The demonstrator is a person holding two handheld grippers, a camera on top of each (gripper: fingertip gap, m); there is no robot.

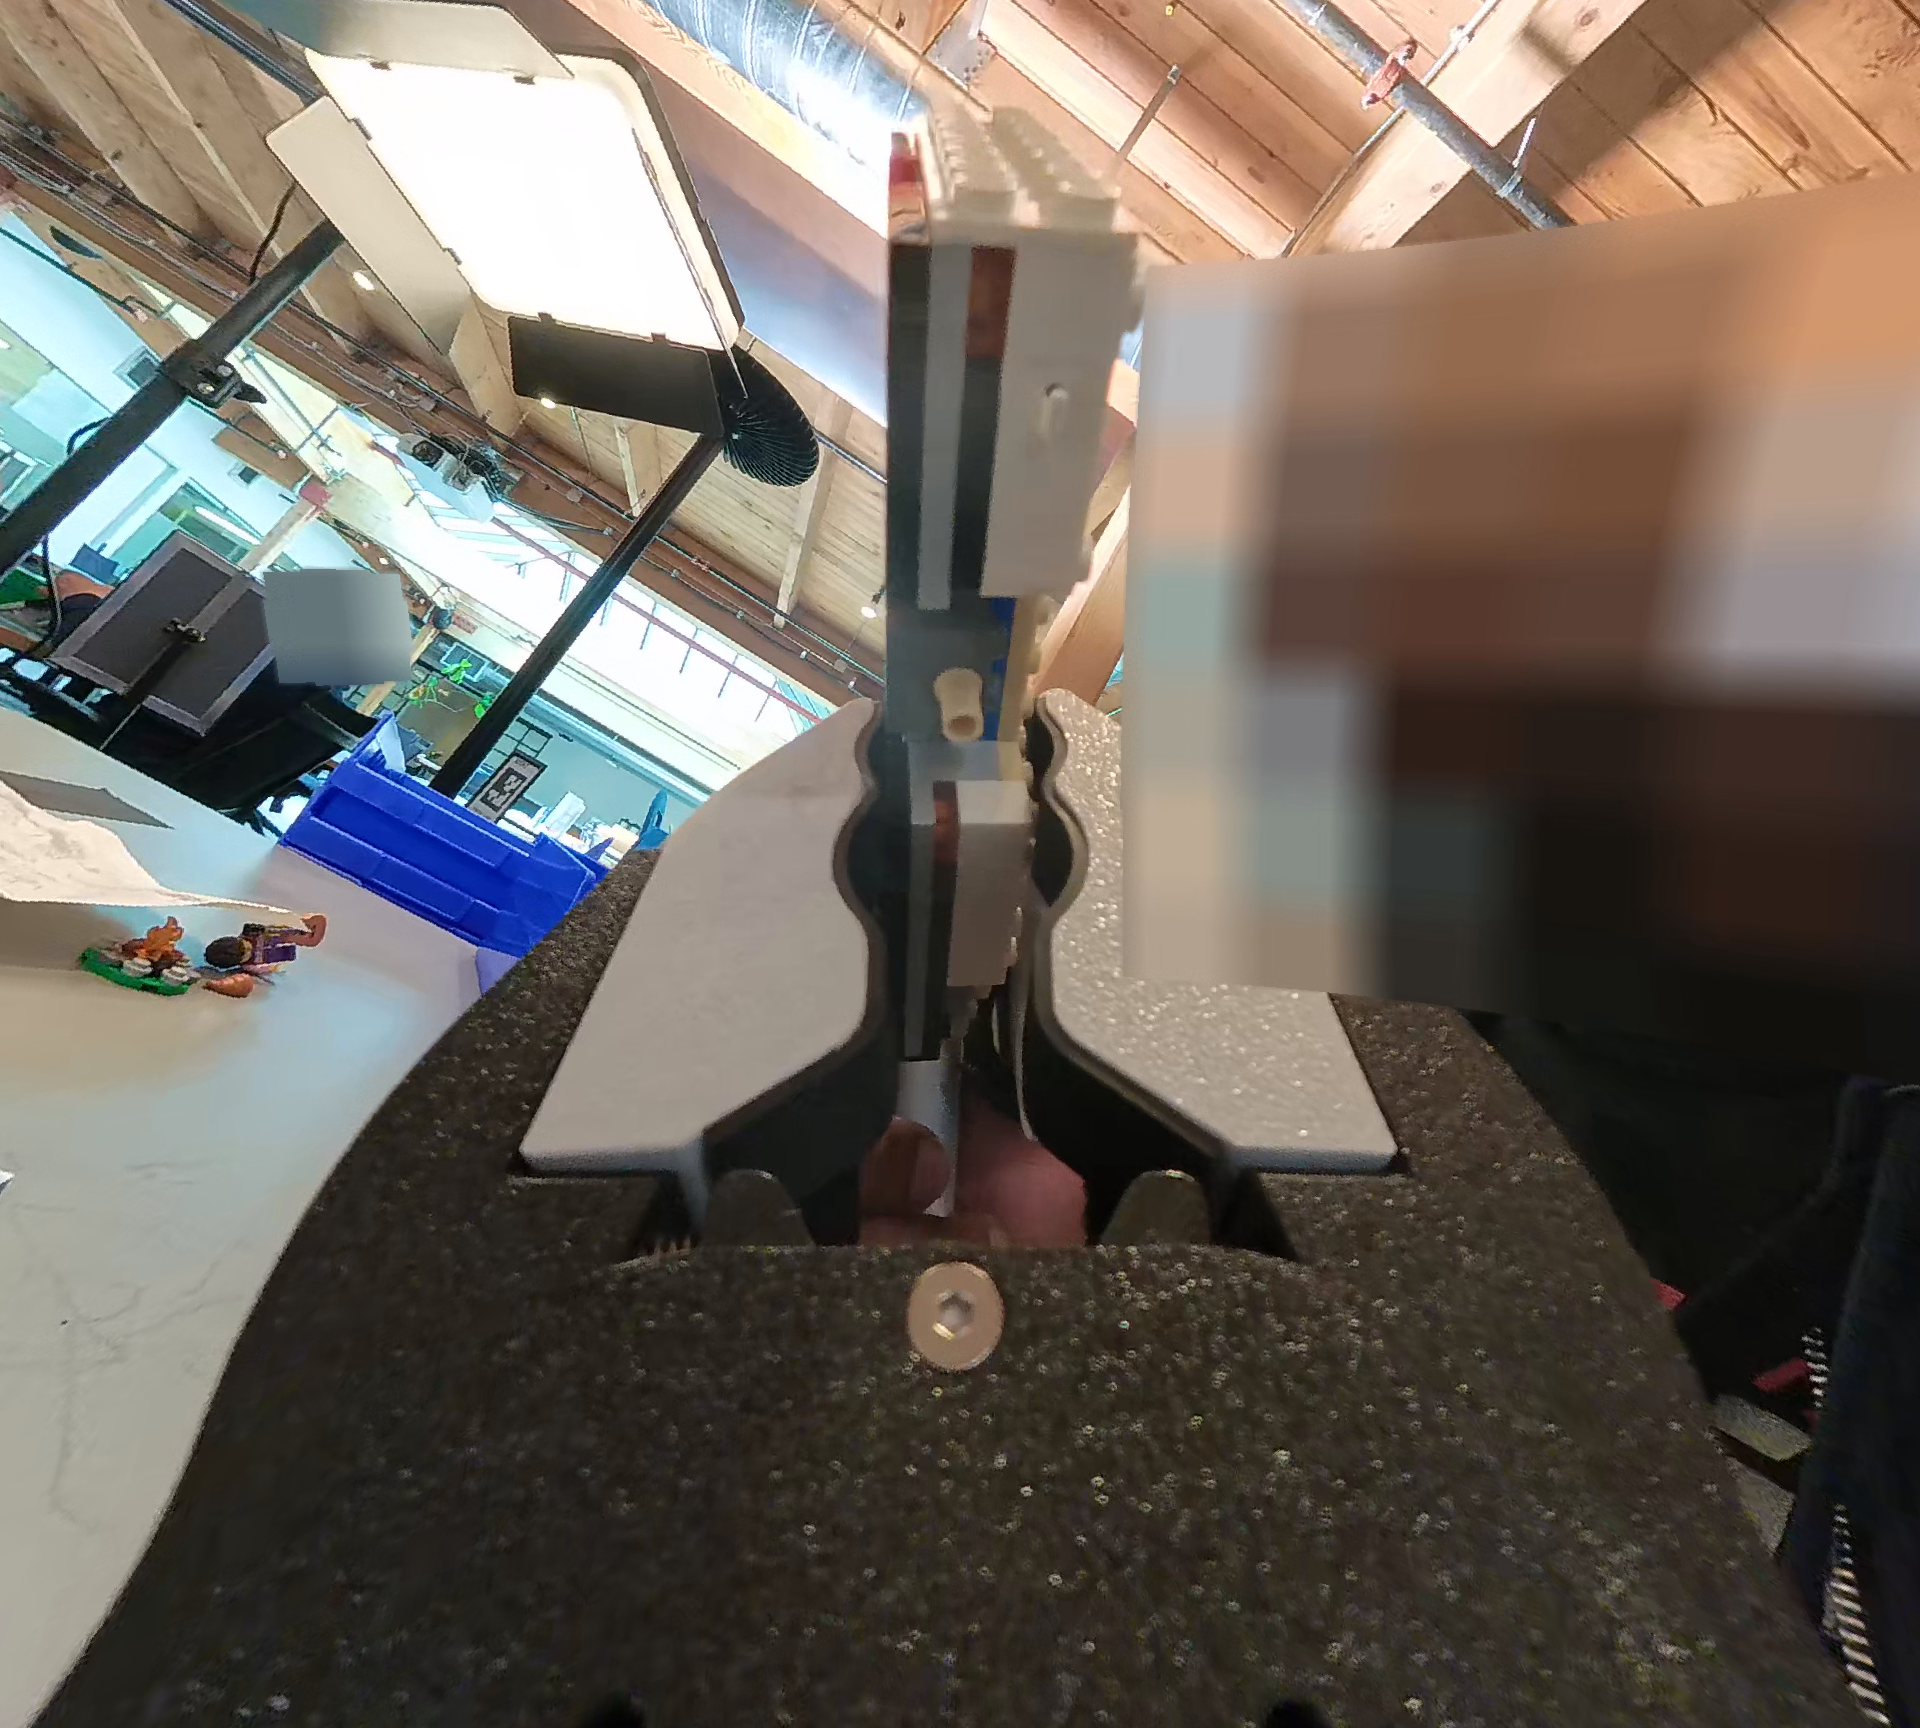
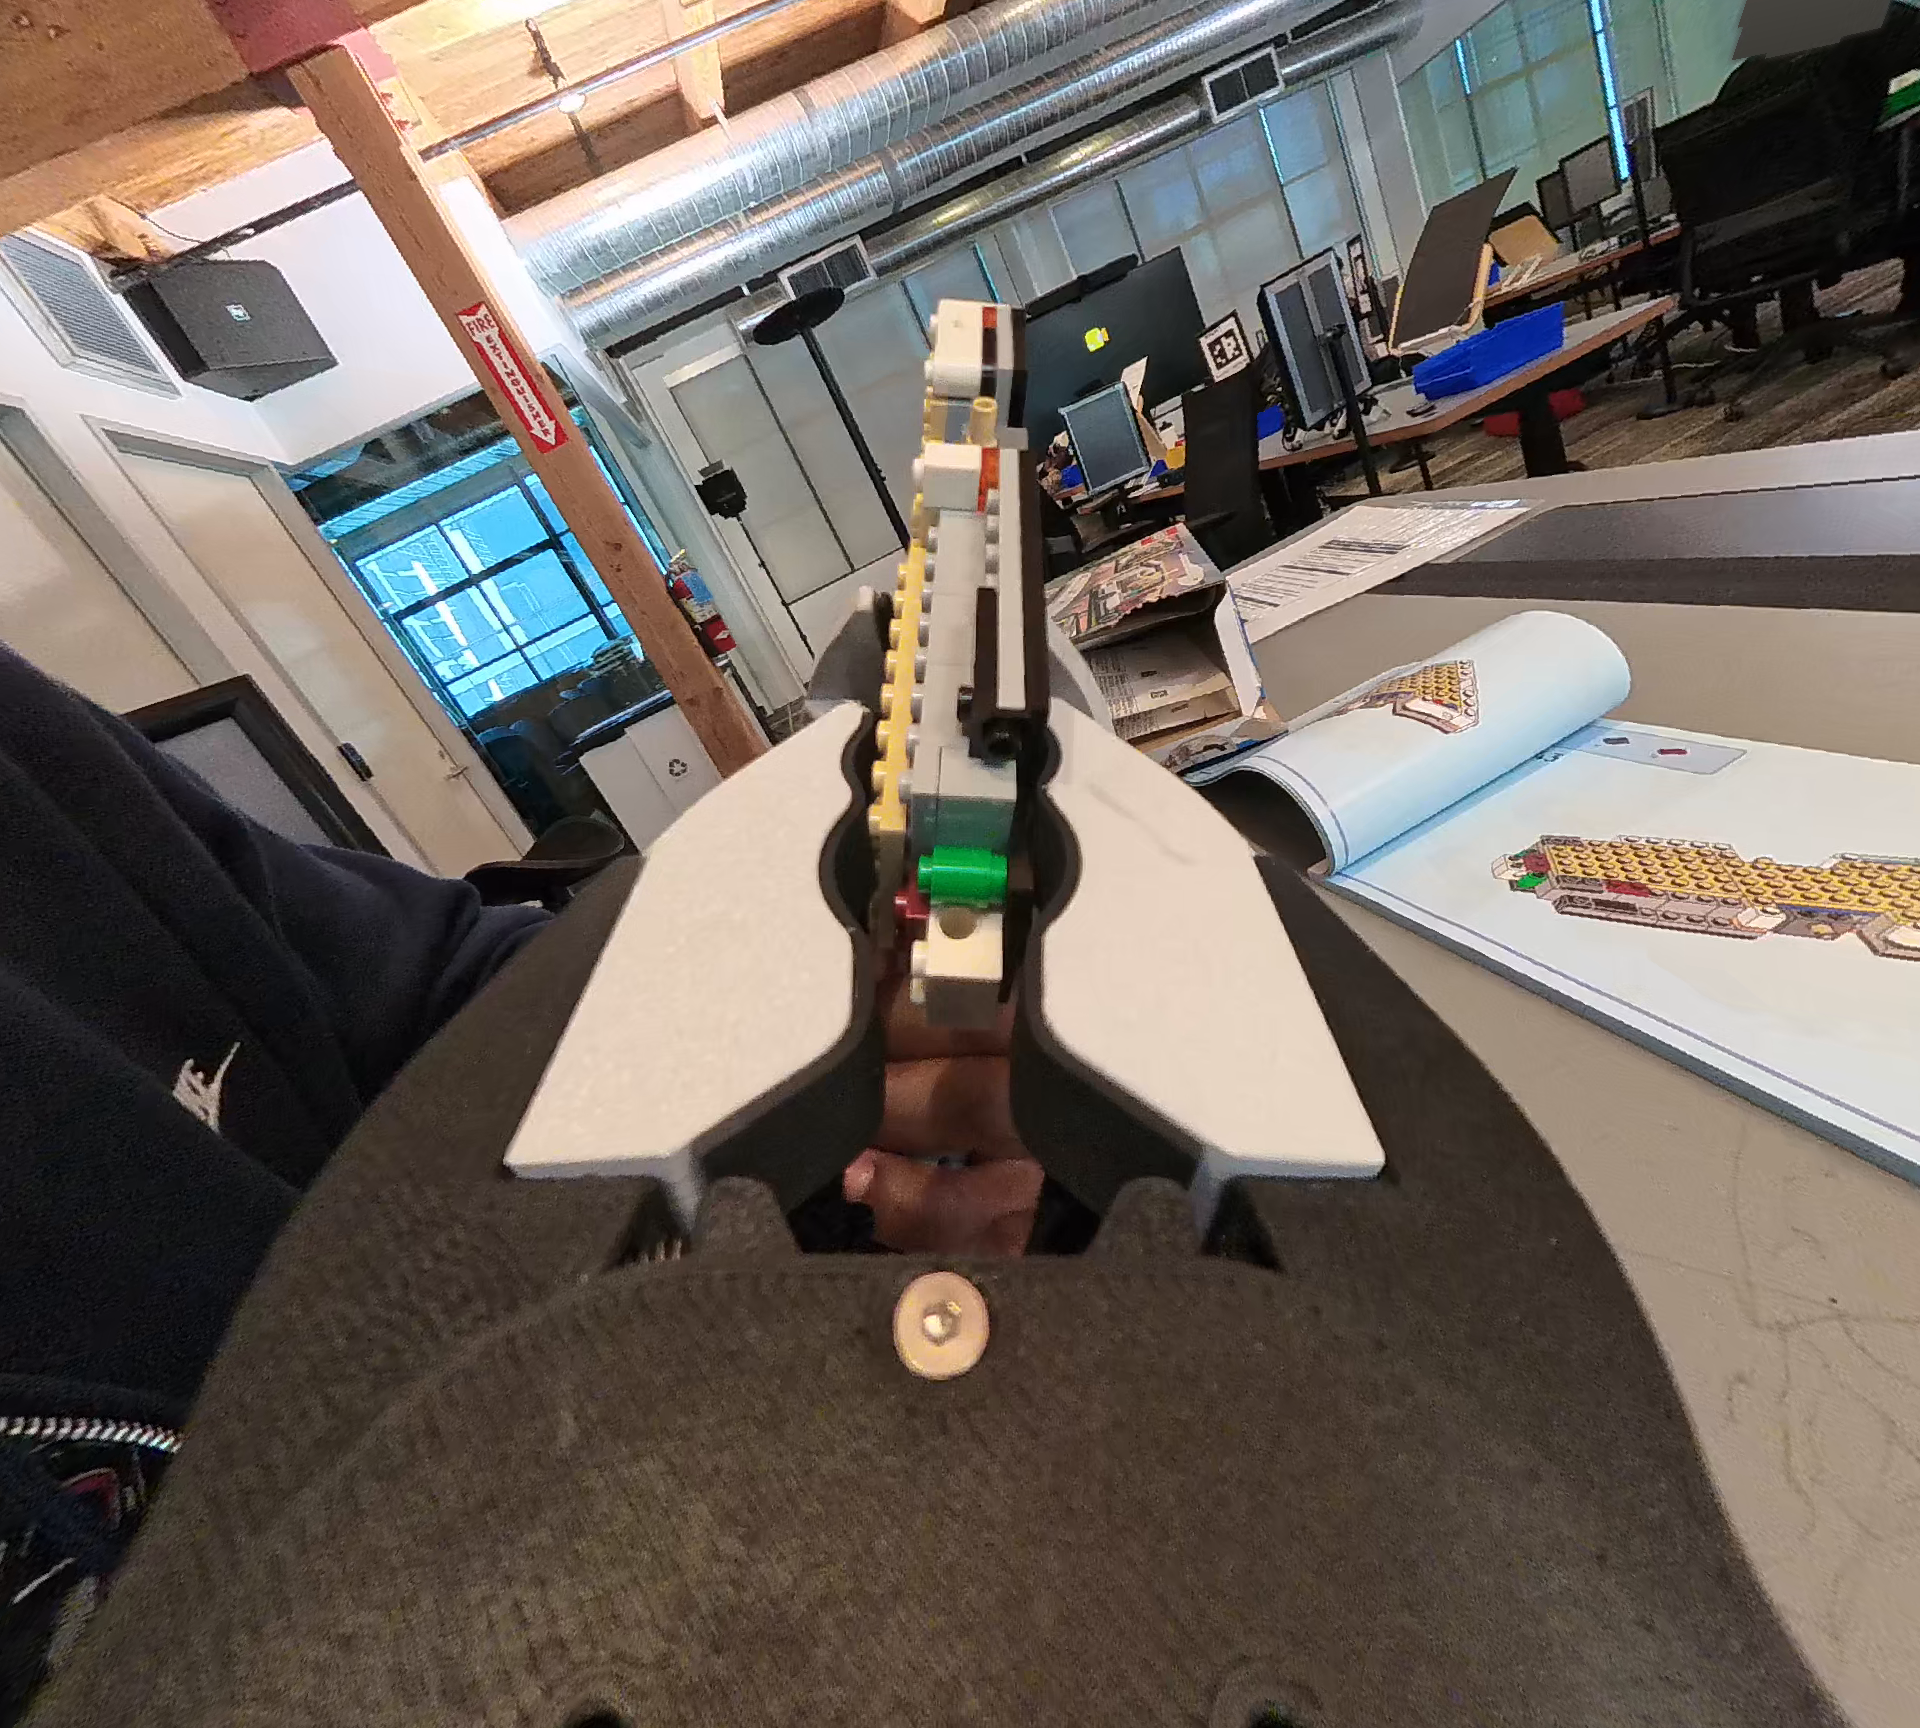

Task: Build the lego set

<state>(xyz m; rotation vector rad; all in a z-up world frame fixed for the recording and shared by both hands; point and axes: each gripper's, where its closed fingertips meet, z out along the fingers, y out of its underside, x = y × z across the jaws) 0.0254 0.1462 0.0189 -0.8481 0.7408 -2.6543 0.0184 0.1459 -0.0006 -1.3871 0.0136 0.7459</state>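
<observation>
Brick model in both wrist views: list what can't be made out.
- Left wrist view: the brick model is motion-blurred; a mosaic patch hides whatever lies to its right.
- Right wrist view: the model's lower end is hidden between the right gripper's jaws.
- Small figures on the table: too small to identify.

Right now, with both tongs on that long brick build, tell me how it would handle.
The brick build is probably stiff but fragile: stacked plates could snap apart if bent. Likely light, being a thin strip. Small pieces like the green stud may pop off.
</observation>
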